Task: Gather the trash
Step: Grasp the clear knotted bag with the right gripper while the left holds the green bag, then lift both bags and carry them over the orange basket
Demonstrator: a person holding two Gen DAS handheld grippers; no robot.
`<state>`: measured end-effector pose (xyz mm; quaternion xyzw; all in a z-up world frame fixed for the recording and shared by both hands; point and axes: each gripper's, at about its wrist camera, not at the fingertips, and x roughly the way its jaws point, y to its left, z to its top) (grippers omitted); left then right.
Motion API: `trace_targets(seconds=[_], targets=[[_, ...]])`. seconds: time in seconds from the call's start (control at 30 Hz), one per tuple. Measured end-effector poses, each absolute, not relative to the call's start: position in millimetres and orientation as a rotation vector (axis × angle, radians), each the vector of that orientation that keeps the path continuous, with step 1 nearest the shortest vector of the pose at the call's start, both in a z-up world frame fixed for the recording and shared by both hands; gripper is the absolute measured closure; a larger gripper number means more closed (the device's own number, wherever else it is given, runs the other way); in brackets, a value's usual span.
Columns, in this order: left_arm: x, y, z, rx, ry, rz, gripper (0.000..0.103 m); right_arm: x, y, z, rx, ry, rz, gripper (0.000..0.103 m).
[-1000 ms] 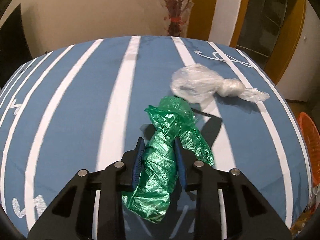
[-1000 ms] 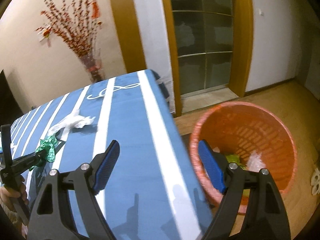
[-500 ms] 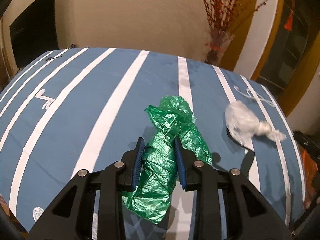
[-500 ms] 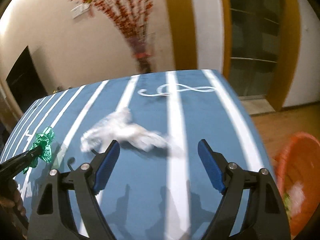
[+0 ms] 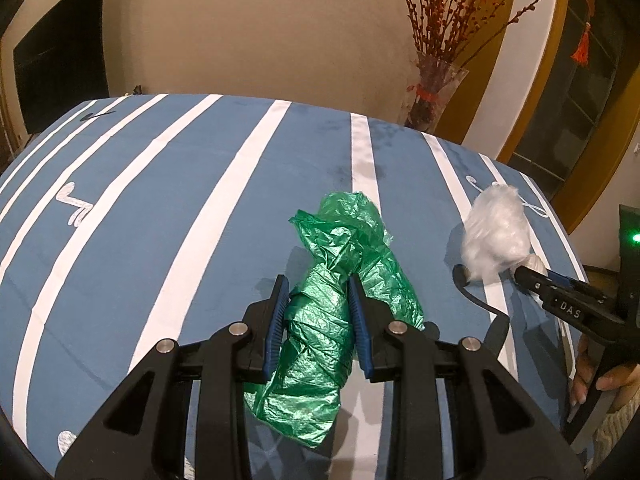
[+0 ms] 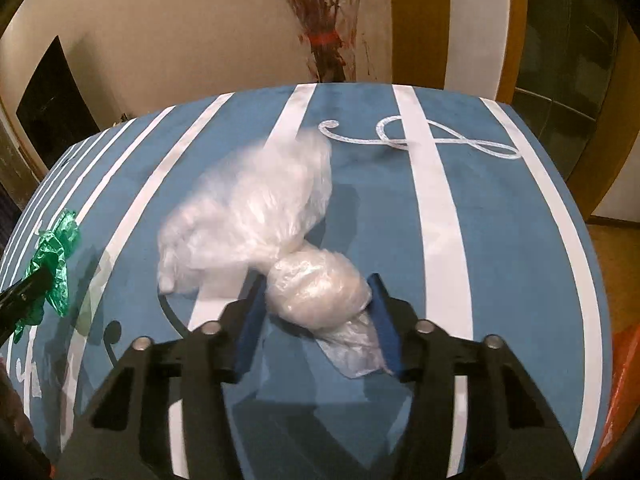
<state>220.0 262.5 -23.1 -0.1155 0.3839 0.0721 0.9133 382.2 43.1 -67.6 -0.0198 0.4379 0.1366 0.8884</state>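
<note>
The clear plastic bag [image 6: 256,216] lies on the blue striped tablecloth [image 6: 500,240], toward the corner with the white looped emblem, and it looks like thin film: almost weightless, soft, ready to collapse or slide out of a loose pinch. Its puffed sheet would give little to bite on, so the better hold, to my eye, is the tight knotted wad [image 6: 318,284] at its near end, the only dense part. That is where the right gripper [image 6: 316,320] is now, its blue jaws closing with the wad between them (whether the pads already press it I cannot quite tell; the picture is blurred). Further over, the green plastic bag [image 5: 336,308] is much the same stuff, crinkly and limp, twisted into a rope; the left gripper [image 5: 318,320] has it clamped narrow across the twisted middle, loose ends flopping on either side. An orange bin edge [image 6: 624,392] shows beside the table, probably where both are bound.
</note>
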Motion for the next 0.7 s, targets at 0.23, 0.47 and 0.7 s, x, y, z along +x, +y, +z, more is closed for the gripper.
trace_targets(seconds=[0.23,0.47,0.7], targets=[[218,246,-19,-0.222,0.789,0.117,0.073,361,18,-55,0.010,0.876,0.253,0.071],[213,213,-9,-0.216,0.770,0.056,0.073,321,-28,-25,0.064,0.793,0.178,0.071],[202,158,8,-0.193,0.725,-0.039,0.073,273,-77,1,0.139,0.693,0.070,0.071]])
